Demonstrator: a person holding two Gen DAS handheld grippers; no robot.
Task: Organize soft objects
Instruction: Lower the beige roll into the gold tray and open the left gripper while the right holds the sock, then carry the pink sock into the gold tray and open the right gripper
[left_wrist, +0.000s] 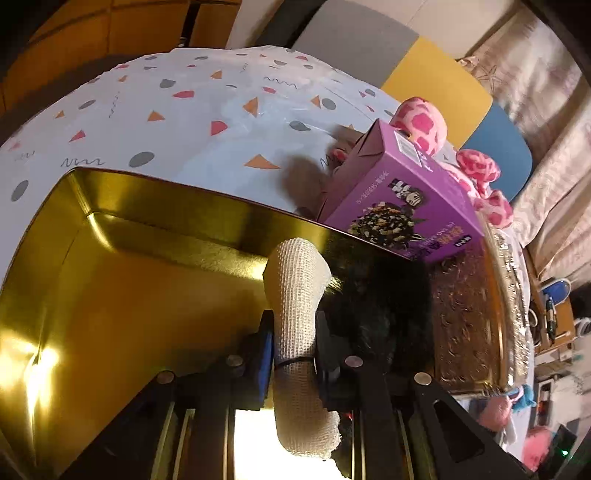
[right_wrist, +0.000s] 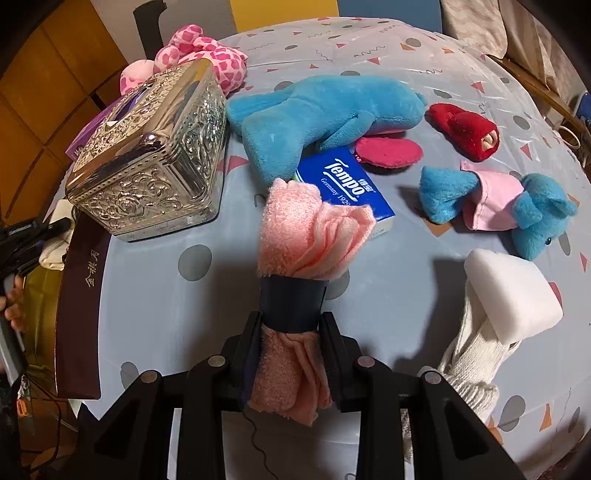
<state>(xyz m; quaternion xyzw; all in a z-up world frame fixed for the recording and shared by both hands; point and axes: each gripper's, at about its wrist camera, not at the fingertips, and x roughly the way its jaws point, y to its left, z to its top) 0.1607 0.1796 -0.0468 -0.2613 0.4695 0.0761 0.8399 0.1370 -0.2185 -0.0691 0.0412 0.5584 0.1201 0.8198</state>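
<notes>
My left gripper is shut on a cream gauze roll bound with a black band, and holds it over the open gold tin. A black furry thing lies in the tin just right of the roll. My right gripper is shut on a rolled pink towel with a dark sleeve round it, a little above the table. On the patterned cloth beyond lie a big blue plush, a red plush, a small blue elephant and a pink spotted plush.
An ornate silver box stands at the left, next to the tin's brown wall. A purple carton leans by the tin's far rim. A blue tissue pack, a white foam block and a white knit sock also lie on the table.
</notes>
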